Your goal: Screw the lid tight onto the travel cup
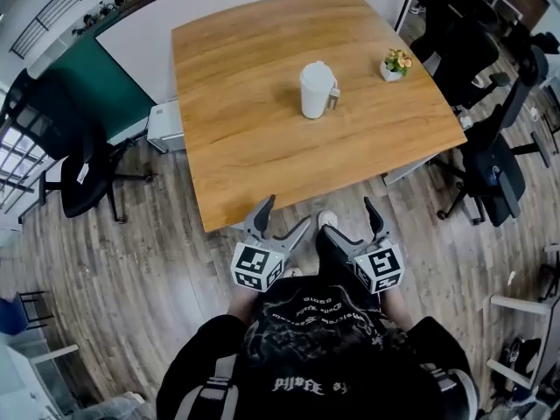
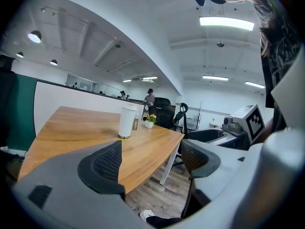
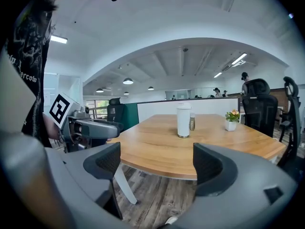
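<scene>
1. Head view: the left gripper and right gripper hang short of the counter, jaws apart and empty, likely readied for cup and lid.
2. The travel cup stands upright mid-counter, lid on top, well beyond both.
3. A flower pot sits farther right.

- Black top with a pale graphic print and rows of lettering across the chest.
- Black sleeves with pale stripes running along them.
- A white shoe.
- Left tongs and right tongs have smooth grey curved bodies and black mesh-textured pads.
- Each carries a white cube printed with black square markers.
</scene>
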Demonstrator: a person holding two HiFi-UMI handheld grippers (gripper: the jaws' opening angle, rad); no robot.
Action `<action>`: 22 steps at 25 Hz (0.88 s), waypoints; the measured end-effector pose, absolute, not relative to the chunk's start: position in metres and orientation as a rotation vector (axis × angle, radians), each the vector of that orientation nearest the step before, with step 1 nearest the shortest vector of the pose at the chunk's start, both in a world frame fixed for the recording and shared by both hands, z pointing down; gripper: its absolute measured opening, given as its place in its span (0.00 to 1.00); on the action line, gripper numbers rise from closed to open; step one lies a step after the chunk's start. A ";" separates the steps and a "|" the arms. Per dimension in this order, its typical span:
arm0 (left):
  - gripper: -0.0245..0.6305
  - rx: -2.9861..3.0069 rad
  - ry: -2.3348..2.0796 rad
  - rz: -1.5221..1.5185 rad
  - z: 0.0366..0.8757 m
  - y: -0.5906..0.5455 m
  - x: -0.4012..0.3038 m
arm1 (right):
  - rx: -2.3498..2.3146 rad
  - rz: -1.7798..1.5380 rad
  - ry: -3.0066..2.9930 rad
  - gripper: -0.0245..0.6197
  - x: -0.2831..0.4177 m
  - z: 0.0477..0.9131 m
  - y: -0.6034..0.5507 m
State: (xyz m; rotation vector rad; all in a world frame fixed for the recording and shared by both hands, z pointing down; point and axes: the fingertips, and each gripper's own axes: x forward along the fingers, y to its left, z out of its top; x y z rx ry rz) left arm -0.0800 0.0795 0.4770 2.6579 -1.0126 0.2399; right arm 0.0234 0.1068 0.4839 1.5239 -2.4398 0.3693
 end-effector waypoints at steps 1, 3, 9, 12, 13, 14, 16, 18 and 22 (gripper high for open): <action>0.66 2.648 -1.033 0.240 0.478 0.069 -0.077 | 1.503 0.352 -2.451 0.76 0.027 0.482 0.092; 0.66 2.627 -1.073 0.238 0.478 0.045 -0.072 | 1.467 0.311 -2.468 0.74 0.034 0.481 0.063; 0.66 2.521 -1.195 0.205 0.485 -0.027 -0.045 | 1.328 0.272 -2.522 0.74 0.061 0.485 -0.021; 0.66 2.494 -1.243 0.218 0.489 -0.057 -0.029 | 1.274 0.252 -2.547 0.74 0.074 0.484 -0.058; 0.66 2.492 -1.257 0.227 0.490 -0.065 -0.024 | 1.265 0.241 -2.551 0.74 0.080 0.483 -0.068; 0.66 2.489 -1.271 0.232 0.491 -0.073 -0.018 | 1.262 0.225 -2.554 0.74 0.086 0.482 -0.078; 0.66 2.474 -1.304 0.229 0.492 -0.089 -0.010 | 1.252 0.195 -2.562 0.73 0.098 0.480 -0.096; 0.66 2.454 -1.342 0.225 0.494 -0.102 -0.003 | 1.218 0.184 -2.577 0.73 0.106 0.481 -0.112; 0.66 2.429 -1.382 0.288 0.511 -0.130 0.007 | 1.145 0.193 -2.600 0.73 0.118 0.486 -0.134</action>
